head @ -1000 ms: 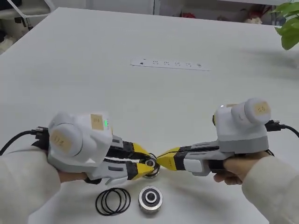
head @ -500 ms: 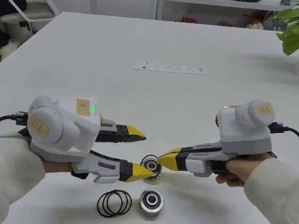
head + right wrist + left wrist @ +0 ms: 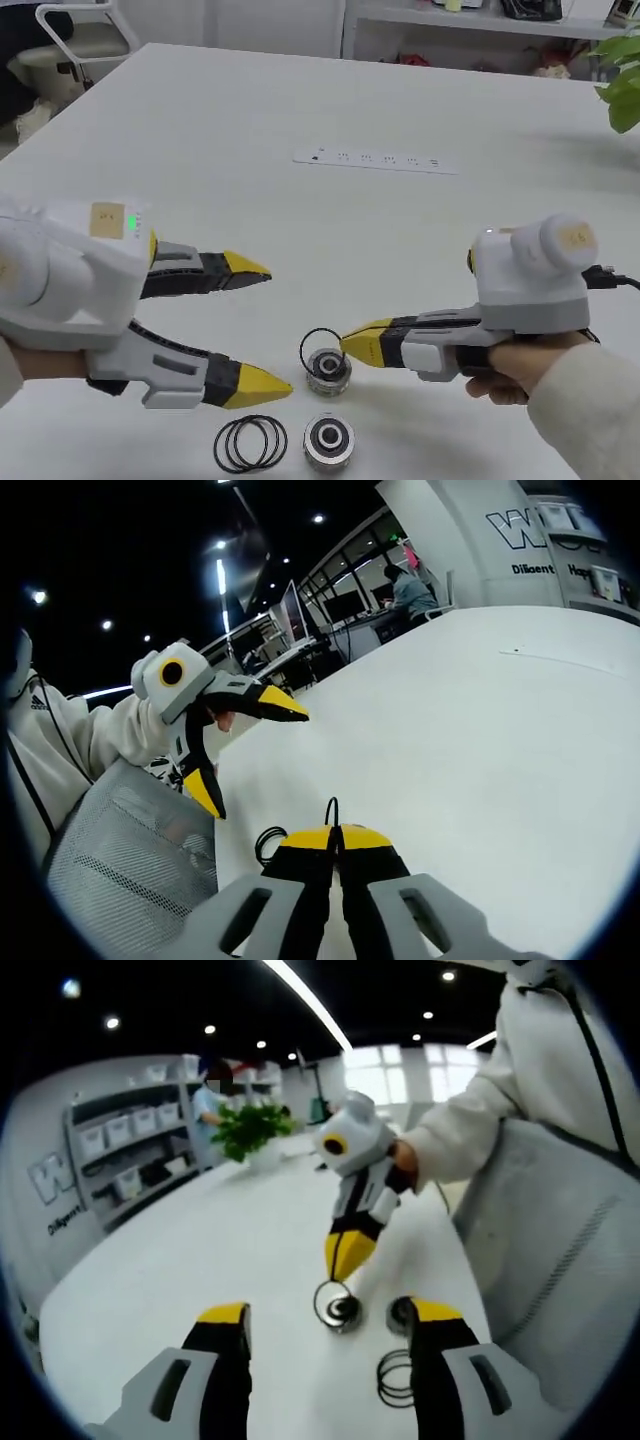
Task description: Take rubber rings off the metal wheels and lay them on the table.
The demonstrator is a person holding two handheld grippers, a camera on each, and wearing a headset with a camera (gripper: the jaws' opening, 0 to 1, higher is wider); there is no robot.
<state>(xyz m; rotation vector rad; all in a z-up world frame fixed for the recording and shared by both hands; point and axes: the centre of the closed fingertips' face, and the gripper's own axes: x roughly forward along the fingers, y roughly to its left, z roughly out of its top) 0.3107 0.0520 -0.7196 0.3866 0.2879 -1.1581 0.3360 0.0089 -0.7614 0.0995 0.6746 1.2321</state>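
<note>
A metal wheel (image 3: 328, 368) lies on the white table (image 3: 300, 110), and a thin black rubber ring (image 3: 312, 340) stands up from its top. My right gripper (image 3: 347, 346) is shut on that ring's edge; its closed yellow tips (image 3: 336, 833) pinch the ring (image 3: 330, 808). My left gripper (image 3: 262, 328) hangs open left of the wheel, with nothing between its jaws. From the left gripper (image 3: 330, 1312) I see the wheel (image 3: 343, 1315) under the right gripper (image 3: 344, 1256). Nearer me lie a second wheel (image 3: 328, 437) and loose rings (image 3: 250, 441).
A white power strip (image 3: 380, 160) lies mid-table, far from the work. Green plant leaves (image 3: 625, 75) hang over the right edge. A chair (image 3: 85, 35) stands beyond the far left corner. A person's sleeve (image 3: 590, 400) comes in behind the right gripper.
My left gripper has opened, let go of the wheel and drawn back to the left. The right gripper stays shut at the wheel, and the ring now stands up off it.
</note>
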